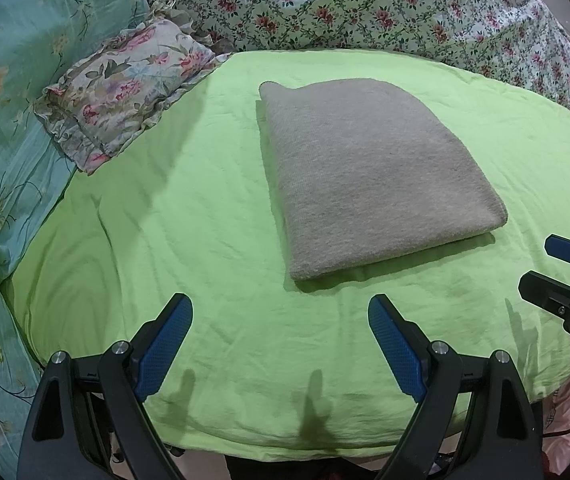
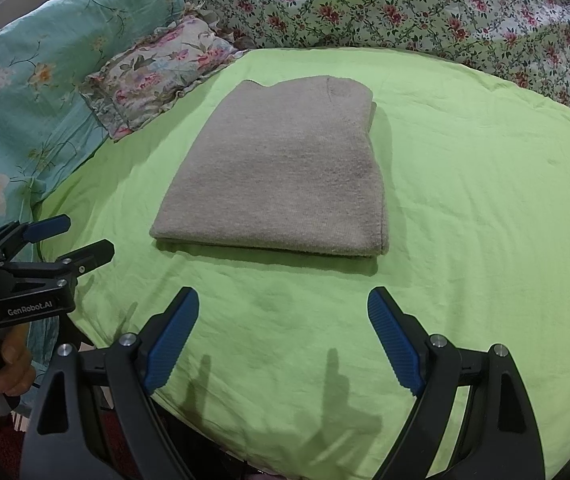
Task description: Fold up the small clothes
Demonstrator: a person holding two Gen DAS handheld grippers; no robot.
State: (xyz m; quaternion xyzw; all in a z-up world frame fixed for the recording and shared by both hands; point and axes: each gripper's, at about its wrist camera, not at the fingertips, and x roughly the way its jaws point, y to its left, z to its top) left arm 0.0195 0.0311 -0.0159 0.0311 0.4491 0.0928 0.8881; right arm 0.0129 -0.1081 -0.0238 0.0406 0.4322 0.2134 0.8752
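Grey knitted garment, folded into a thick rectangular pad point(image 1: 369, 176), lies flat on the bright green cotton sheet point(image 1: 145, 240) just ahead of both grippers, apart from each. Left gripper point(image 1: 281, 344) hovers over bare sheet, jaws spread wide, nothing between its blue ribbed pads point(image 1: 167, 346); the pad's near folded edge sits ahead of it and slightly toward its right finger. Right gripper point(image 2: 283, 340) likewise spread wide and empty, the garment ahead and a bit toward its left finger, near edge close beyond the fingertips. Each gripper shows at the edge of the other's view, side by side, a hand point(image 2: 3, 368) wrapped on the left one's handle.

Judged step: fold looks finished or at its last stage, layers stacked neatly with edges roughly aligned, no sleeve or loose flap sticking out. Far end shows a small notch, cannot tell whether it is a collar.

Next move would call for either one more halving, both grippers pinching the near corners and carrying them over to the far edge, or leaving it alone. Floral ruffled cushion point(image 1: 125, 92) and flowered quilt point(image 1: 365, 4) lie beyond, well clear
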